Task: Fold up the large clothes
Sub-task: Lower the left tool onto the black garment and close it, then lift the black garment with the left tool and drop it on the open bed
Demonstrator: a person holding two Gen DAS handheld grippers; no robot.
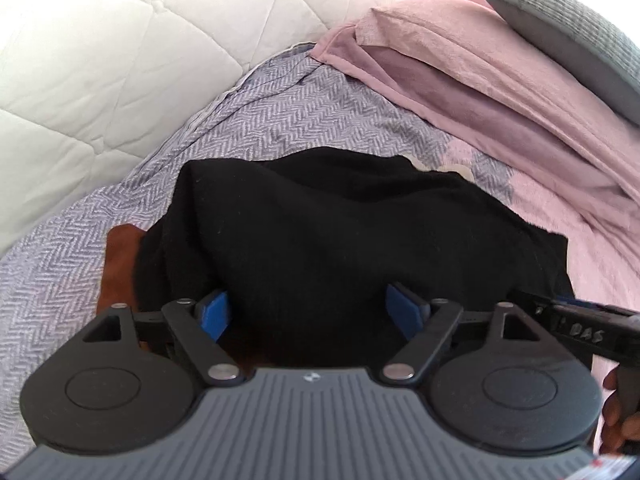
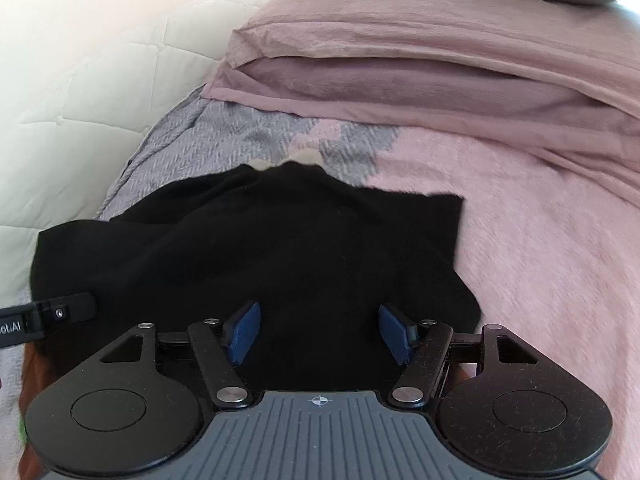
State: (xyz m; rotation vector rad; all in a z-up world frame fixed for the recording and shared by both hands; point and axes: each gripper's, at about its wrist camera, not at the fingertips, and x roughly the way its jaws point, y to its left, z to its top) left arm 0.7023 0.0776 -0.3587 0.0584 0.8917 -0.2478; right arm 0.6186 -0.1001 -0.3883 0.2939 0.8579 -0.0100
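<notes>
A black garment (image 1: 340, 220) lies bunched on the bed, and the right wrist view shows it (image 2: 260, 248) with one corner spread to the right. My left gripper (image 1: 312, 312) is low over its near edge. The blue pads (image 1: 216, 316) stand wide apart with black cloth between them, and I see no squeeze. My right gripper (image 2: 320, 334) hovers the same way over the garment's near right part, its blue pads (image 2: 396, 332) apart around cloth. Each gripper's finger shows at the edge of the other's view. A brown cloth (image 1: 120, 256) peeks out from under the garment's left side.
The bedspread (image 1: 280, 112) is grey herringbone on the left and pink (image 2: 540, 260) on the right. A folded pink blanket (image 2: 420, 80) with a grey pillow (image 1: 568, 28) on it lies behind. A white quilt (image 1: 100, 40) rises at the left. A hand (image 1: 616, 412) shows at the right edge.
</notes>
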